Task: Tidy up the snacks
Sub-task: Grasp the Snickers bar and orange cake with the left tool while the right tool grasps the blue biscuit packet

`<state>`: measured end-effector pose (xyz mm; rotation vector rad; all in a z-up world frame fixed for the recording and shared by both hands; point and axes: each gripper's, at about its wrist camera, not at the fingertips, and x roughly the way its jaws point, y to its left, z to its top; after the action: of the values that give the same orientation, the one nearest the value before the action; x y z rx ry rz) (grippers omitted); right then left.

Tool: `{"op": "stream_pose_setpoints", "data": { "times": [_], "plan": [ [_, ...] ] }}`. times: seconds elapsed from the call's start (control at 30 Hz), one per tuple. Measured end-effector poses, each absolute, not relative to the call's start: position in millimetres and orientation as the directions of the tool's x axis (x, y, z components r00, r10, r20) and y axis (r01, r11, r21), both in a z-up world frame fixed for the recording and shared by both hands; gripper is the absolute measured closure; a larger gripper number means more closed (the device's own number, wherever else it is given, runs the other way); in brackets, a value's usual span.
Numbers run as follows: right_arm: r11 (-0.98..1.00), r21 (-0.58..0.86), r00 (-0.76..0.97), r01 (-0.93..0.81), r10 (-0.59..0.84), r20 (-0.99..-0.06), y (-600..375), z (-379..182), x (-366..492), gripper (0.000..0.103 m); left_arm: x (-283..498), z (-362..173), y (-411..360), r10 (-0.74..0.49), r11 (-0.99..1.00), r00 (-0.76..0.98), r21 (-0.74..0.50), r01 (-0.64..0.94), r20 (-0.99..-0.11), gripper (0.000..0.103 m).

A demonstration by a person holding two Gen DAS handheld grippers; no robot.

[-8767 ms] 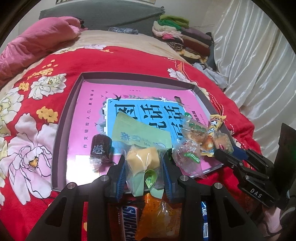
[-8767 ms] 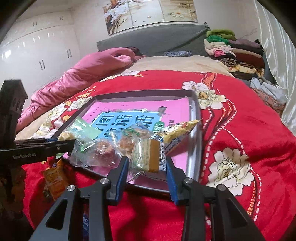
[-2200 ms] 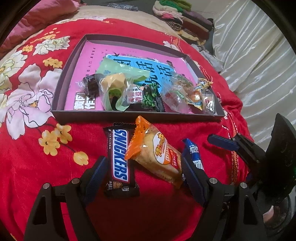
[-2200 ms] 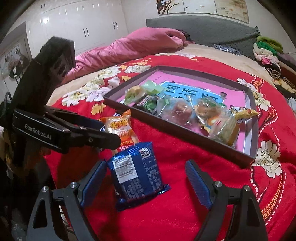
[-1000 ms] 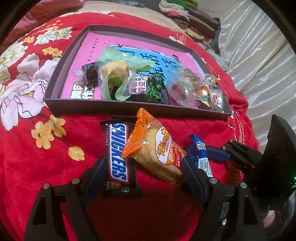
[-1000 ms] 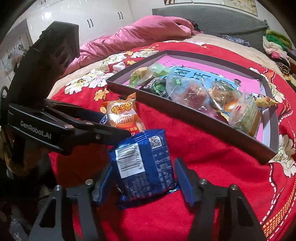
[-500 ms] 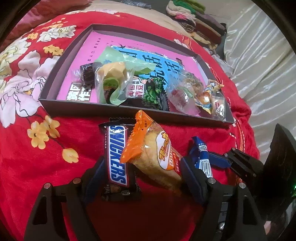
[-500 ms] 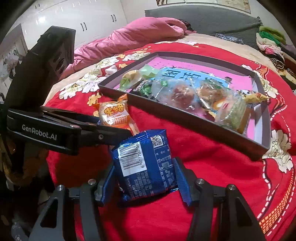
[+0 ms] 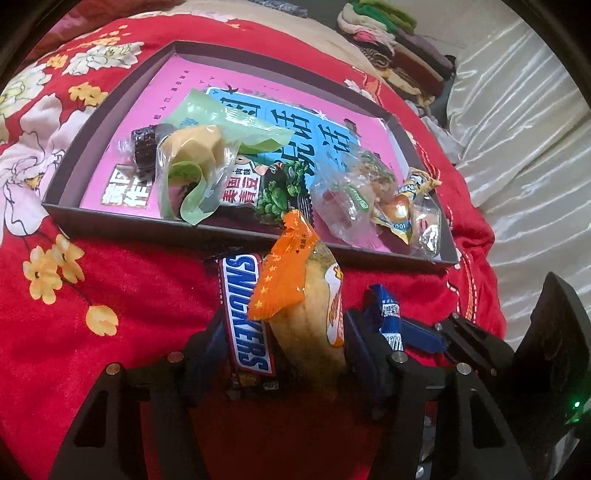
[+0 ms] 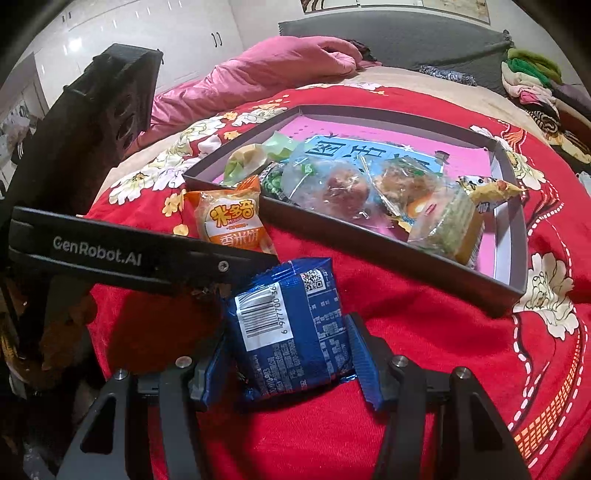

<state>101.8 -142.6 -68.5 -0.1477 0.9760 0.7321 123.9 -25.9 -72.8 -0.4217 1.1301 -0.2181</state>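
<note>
My left gripper (image 9: pixel 282 336) has its jaws closing on two snacks lying on the red bedspread. Its pads press a Snickers bar (image 9: pixel 245 317) and an orange rice-cracker packet (image 9: pixel 306 295) together, and the packet stands tipped on edge. One of the left fingers (image 10: pixel 166 254) crosses the right wrist view beside the orange packet (image 10: pixel 231 221). My right gripper (image 10: pixel 286 343) is shut on a blue packet (image 10: pixel 288 325), also seen in the left view as the blue packet (image 9: pixel 386 310). Just beyond stands the dark-rimmed tray (image 9: pixel 147 229) (image 10: pixel 369 254), which holds several wrapped snacks.
The tray's near wall rises right behind the held snacks. A pink quilt (image 10: pixel 277 66) lies at the head of the bed. Folded clothes (image 9: pixel 388 48) are stacked at the far right, next to a white curtain (image 9: pixel 517 129). White wardrobe doors (image 10: pixel 129 29) stand far left.
The left jaws have come in from wide apart onto the Snickers bar and the orange packet, which has tipped up on edge. The right jaws have closed onto the blue packet.
</note>
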Motion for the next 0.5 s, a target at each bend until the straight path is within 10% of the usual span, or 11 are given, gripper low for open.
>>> {"op": "stream_pose_setpoints", "data": {
  "times": [0.5],
  "plan": [
    [0.756, 0.221, 0.339, -0.617, 0.508, -0.792, -144.6, -68.8, 103.7, 0.045, 125.0, -72.5, -20.8, -0.404, 0.888, 0.419, -0.458, -0.033, -0.813, 0.048]
  ]
}}
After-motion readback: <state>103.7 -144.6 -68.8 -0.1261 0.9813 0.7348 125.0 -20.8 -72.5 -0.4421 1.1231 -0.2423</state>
